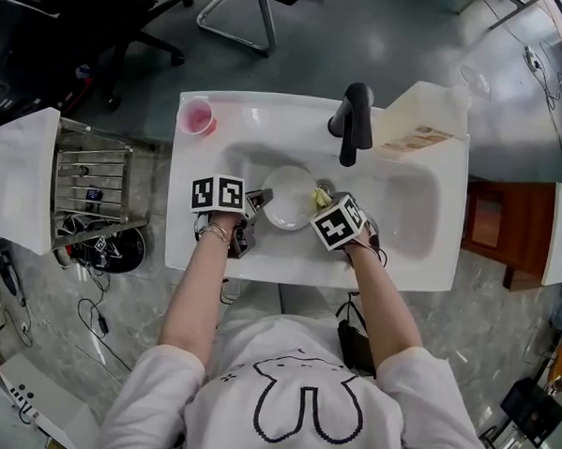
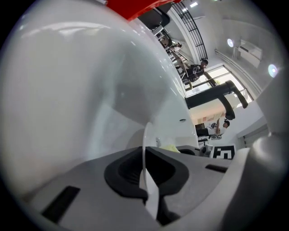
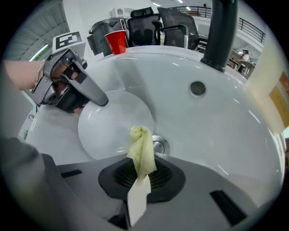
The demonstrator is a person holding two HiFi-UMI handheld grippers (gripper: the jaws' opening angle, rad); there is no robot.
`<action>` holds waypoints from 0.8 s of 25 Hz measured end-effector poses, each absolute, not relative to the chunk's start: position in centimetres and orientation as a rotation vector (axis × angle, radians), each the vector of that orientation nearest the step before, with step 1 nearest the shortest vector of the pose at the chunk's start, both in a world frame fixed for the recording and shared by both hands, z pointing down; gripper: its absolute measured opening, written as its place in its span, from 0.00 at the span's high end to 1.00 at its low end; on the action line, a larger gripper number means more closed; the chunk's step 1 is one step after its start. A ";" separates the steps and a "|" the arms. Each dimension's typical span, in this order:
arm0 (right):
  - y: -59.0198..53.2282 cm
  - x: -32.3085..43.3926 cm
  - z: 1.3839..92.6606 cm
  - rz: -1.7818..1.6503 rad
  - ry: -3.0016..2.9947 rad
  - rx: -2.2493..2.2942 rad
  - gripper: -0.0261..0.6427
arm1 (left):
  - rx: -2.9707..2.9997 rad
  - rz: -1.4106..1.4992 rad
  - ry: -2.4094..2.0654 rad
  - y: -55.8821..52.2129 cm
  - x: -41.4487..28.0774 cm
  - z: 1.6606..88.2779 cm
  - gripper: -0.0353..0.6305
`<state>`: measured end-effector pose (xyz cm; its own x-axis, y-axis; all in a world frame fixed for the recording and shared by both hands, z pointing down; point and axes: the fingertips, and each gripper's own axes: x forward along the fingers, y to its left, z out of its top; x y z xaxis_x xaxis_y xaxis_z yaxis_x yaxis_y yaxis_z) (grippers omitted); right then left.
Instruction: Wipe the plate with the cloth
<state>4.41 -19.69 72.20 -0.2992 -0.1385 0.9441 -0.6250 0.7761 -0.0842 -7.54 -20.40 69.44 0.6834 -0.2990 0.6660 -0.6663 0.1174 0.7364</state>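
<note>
A white plate point(image 1: 288, 197) lies in the white sink basin point(image 1: 408, 211). My left gripper point(image 1: 260, 201) is shut on the plate's left rim; in the left gripper view the thin rim point(image 2: 145, 149) runs edge-on between the pads of the left gripper point(image 2: 147, 182). In the right gripper view the left gripper point(image 3: 98, 98) clamps the plate point(image 3: 113, 124) at its upper-left edge. My right gripper point(image 1: 322, 206) is shut on a yellow cloth point(image 1: 320, 197), bunched and sticking out of the jaws. The cloth point(image 3: 142, 151) hangs over the plate's right edge, held by the right gripper point(image 3: 137, 191).
A black faucet point(image 1: 354, 119) stands over the basin, with the drain point(image 3: 159, 145) just beside the plate. A red cup point(image 1: 196, 118) sits on the sink's back left corner. A wire dish rack point(image 1: 93, 176) is to the left and a cream board point(image 1: 420, 123) at the back right.
</note>
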 end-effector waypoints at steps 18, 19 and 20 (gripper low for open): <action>-20.6 3.4 57.9 0.459 -2.099 0.936 0.89 | 1.706 0.255 -0.876 -19.9 -10.3 59.4 0.92; -20.8 3.2 57.1 0.446 -2.115 0.946 0.89 | 1.717 0.243 -0.880 -20.0 -10.4 58.7 0.92; -21.0 3.0 56.3 0.434 -2.133 0.955 0.89 | 1.729 0.239 -0.886 -20.0 -10.6 58.1 0.92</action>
